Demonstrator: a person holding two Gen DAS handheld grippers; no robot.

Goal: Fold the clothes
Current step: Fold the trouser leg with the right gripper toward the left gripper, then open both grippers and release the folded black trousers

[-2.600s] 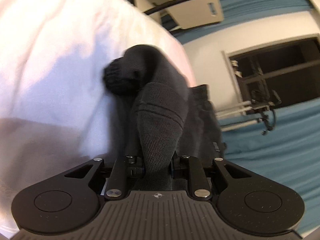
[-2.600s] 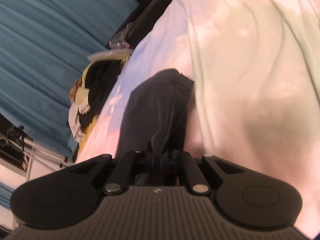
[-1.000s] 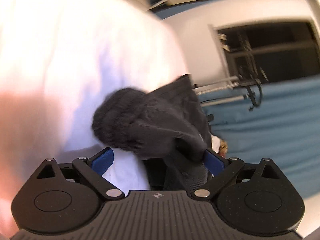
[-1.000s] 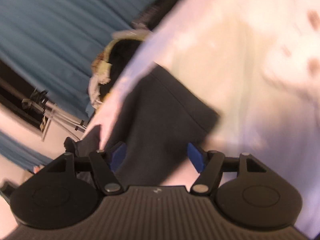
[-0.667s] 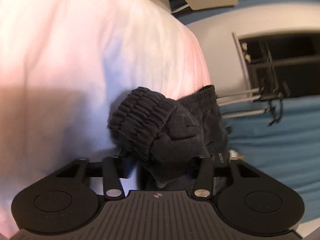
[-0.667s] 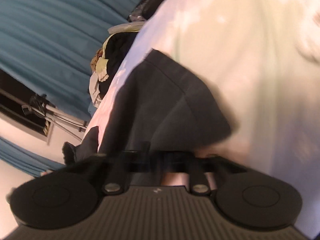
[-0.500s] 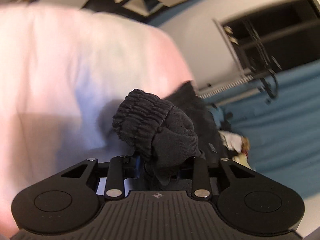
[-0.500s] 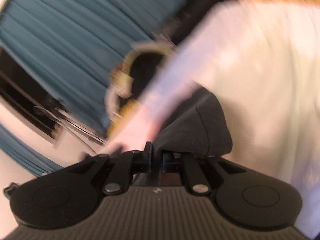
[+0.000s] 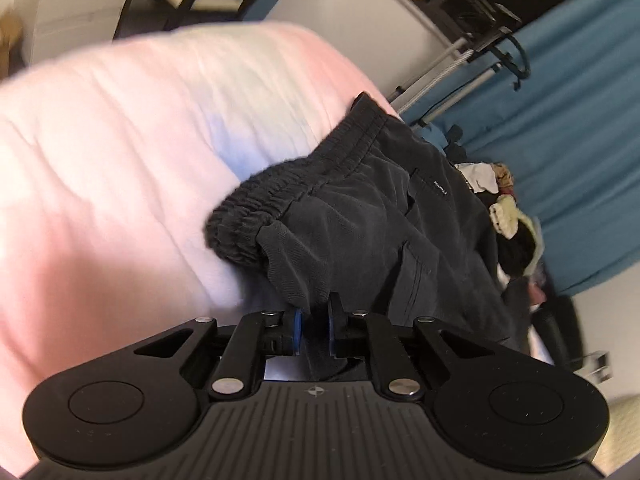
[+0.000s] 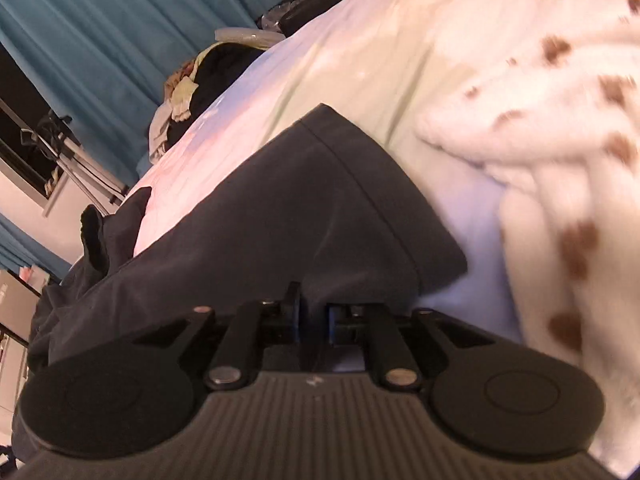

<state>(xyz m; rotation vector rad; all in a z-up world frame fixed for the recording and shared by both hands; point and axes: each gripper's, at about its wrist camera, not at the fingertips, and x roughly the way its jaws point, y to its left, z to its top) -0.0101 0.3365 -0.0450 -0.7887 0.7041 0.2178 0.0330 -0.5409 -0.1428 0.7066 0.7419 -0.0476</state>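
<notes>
The black shorts (image 9: 380, 216) lie on the bed (image 9: 120, 140), their landmark here, along its side nearest the blue curtain (image 9: 580, 120). In the left wrist view the bed's pale cover runs wide and bare away from the gathered waistband (image 9: 280, 192), up to the rounded far edge; beyond the shorts, by the curtain, sits a heap of clothes (image 9: 508, 216). In the right wrist view a hemmed corner of the shorts reaches out across the bed — just past it lies a white spotted blanket (image 10: 560, 140), close to the hem but seemingly not touching, though motion blur makes that uncertain. Between hem and far bed edge the cover is bare.

The left gripper (image 9: 314, 330) has its jaws nearly together and closing, with dark cloth just below the waistband pinched between the blue pads (image 9: 297, 330). The right gripper (image 10: 314, 324) stands nearly as narrow, its jaws easing apart slightly, yet the shorts' fabric runs between the pads and looks clamped there — the cloth rises taut from both grips.
</notes>
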